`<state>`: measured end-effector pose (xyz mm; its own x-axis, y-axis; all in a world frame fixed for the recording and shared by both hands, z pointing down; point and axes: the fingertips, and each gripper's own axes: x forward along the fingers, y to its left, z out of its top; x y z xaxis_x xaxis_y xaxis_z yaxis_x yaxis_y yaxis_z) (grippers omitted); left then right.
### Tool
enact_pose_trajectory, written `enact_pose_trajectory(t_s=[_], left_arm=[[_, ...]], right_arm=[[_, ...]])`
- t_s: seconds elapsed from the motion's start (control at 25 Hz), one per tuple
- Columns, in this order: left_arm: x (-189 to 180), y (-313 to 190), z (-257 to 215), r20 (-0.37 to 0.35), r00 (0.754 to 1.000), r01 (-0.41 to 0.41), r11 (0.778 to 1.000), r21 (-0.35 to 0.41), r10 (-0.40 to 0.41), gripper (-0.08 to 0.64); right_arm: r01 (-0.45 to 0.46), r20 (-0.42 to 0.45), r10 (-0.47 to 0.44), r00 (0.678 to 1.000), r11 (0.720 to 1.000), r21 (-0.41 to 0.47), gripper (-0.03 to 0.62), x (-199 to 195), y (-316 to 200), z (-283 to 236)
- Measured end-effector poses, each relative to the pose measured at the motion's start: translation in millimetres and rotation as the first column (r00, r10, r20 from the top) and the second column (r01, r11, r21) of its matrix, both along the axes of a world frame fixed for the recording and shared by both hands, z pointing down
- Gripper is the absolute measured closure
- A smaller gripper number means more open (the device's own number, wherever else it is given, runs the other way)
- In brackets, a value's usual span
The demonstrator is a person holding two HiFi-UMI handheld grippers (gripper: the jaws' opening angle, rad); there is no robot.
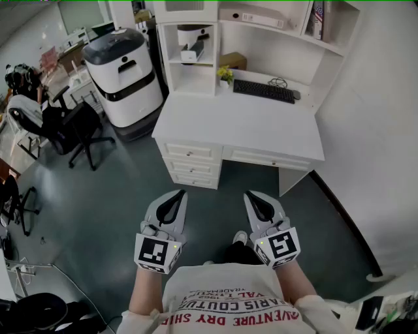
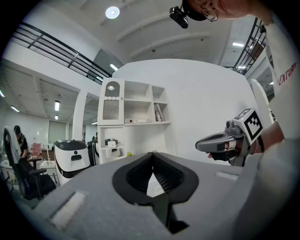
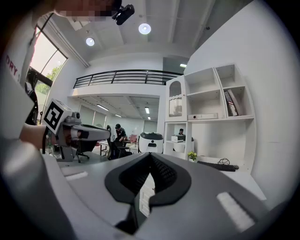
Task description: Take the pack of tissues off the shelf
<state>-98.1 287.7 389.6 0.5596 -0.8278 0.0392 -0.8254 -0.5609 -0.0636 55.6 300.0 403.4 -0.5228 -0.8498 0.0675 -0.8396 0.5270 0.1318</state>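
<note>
A small white pack (image 1: 189, 55), which may be the tissues, lies in the left cubby of the white shelf unit (image 1: 196, 78) on the far desk. It also shows in the left gripper view (image 2: 111, 144) and the right gripper view (image 3: 177, 138). A long flat white box (image 1: 251, 16) rests on the top shelf. My left gripper (image 1: 177, 194) and right gripper (image 1: 251, 195) are held side by side low over the floor, well short of the desk. Both have their jaws together with nothing between them (image 2: 152, 155) (image 3: 150, 155).
The white desk (image 1: 248, 127) carries a black keyboard (image 1: 263, 91) and a small potted plant (image 1: 225, 74); drawers (image 1: 191, 164) face me. A big white machine (image 1: 124, 75) stands left of the desk, with black office chairs (image 1: 81, 130) further left. Books (image 1: 318, 19) stand on the upper right shelf.
</note>
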Motion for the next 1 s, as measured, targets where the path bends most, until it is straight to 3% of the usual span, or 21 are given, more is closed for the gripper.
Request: enact_pose_trajectory(t_s=[0.48,0.64,0.8,0.84,0.88,0.92,1.0], left_arm=[[-8,3,-3,-0.033,0.999,-0.014,1.0,0.018,0.014,0.555],[-12,4,-3,-0.042,0.999,-0.016,1.0,0.012,0.016,0.555],[-26,-2,0,-0.102,0.994,0.032,0.999,0.016,-0.03,0.545],[-30,-5,-4,-0.131,0.99,0.051,0.998,0.026,-0.047,0.442],[-35,-9,-10,-0.161,0.985,0.072,0.997,0.038,-0.065,0.282],[-39,-13,-17,-0.183,0.979,0.095,0.994,0.051,-0.084,0.205],[-45,-22,-26,-0.185,0.976,0.13,0.989,0.071,-0.115,0.194]], right_arm=[[0.021,0.024,-0.021,0.999,0.999,0.027,0.591,-9,6,-14],[0.011,0.08,-0.008,0.997,0.999,-0.035,0.591,-10,5,-2],[0.031,0.033,-0.029,0.999,0.996,-0.078,0.591,-21,4,17],[0.03,0.025,-0.028,0.999,0.996,-0.078,0.591,-22,2,19],[0.027,0.024,-0.025,0.999,0.997,-0.079,0.591,-22,-1,20],[0.023,0.027,-0.021,0.999,0.997,-0.079,0.591,-22,-5,19],[0.014,0.033,-0.012,0.999,0.997,-0.077,0.591,-21,-17,18]])
